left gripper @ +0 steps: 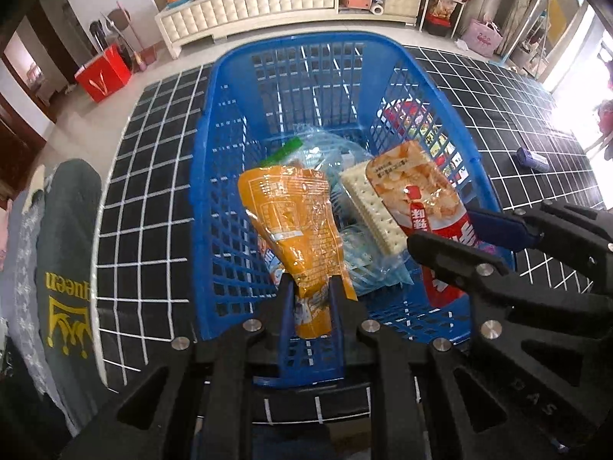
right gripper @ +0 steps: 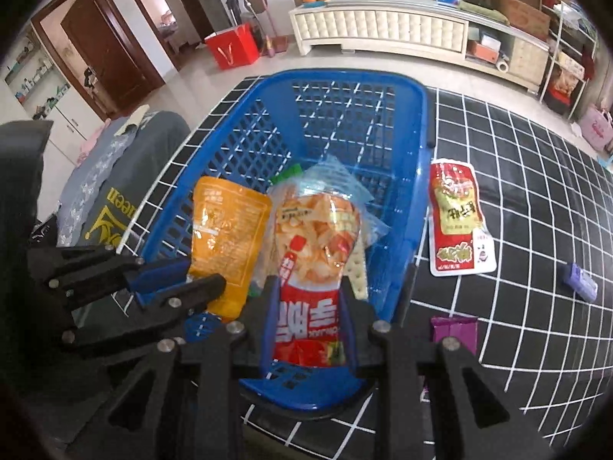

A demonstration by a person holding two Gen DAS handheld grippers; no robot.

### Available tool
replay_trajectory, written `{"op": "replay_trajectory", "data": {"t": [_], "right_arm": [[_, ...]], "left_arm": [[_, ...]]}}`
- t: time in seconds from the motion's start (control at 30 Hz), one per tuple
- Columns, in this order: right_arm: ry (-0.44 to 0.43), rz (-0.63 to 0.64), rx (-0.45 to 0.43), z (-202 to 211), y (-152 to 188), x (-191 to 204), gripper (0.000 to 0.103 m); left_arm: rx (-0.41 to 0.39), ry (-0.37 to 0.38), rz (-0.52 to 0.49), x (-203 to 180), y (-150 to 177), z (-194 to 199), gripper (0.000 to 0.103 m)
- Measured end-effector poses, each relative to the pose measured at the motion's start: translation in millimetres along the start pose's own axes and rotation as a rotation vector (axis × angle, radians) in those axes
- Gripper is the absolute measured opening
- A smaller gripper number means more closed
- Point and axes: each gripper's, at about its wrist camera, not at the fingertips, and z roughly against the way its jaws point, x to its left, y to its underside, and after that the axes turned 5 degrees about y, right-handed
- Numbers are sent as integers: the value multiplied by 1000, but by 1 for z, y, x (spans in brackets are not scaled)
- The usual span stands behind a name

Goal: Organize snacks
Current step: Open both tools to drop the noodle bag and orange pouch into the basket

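Note:
A blue lattice basket [left gripper: 230, 122] [right gripper: 415, 145] stands on the black grid mat. My left gripper [left gripper: 311, 287] is shut on the lower end of an orange snack bag [left gripper: 295, 222] [right gripper: 226, 230], holding it over the basket. My right gripper [right gripper: 308, 291] [left gripper: 471, 234] is shut on a red and orange chip bag [right gripper: 314, 245] [left gripper: 421, 191], also over the basket. Beneath them lie a cracker pack [left gripper: 369, 207] and clear-wrapped snacks [left gripper: 329, 153]. A red snack packet [right gripper: 458, 218] lies flat on the mat right of the basket.
A small purple packet [right gripper: 582, 287] [left gripper: 534, 157] and a purple bag [right gripper: 454, 331] lie on the mat to the right. A grey garment [left gripper: 65, 260] hangs off the table's left edge. Behind are a white cabinet [left gripper: 268, 4] and a red box [left gripper: 103, 73].

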Motion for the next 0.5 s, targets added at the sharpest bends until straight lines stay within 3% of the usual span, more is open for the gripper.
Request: {"op": "replay_trajectory", "data": {"t": [0.27, 0.37, 0.47, 0.5], "right_arm": [[19, -3, 16, -4, -1, 3, 34], [27, -1, 2, -1, -3, 4, 37], [15, -27, -13, 3, -5, 1, 41], [12, -36, -19, 6, -5, 0, 43]], "left_arm": [[39, -33, 16, 7, 1, -8, 23], [19, -44, -9, 6, 1, 1, 26], [-2, -57, -11, 5, 0, 11, 39], [-7, -67, -6, 5, -1, 14, 51]]}}
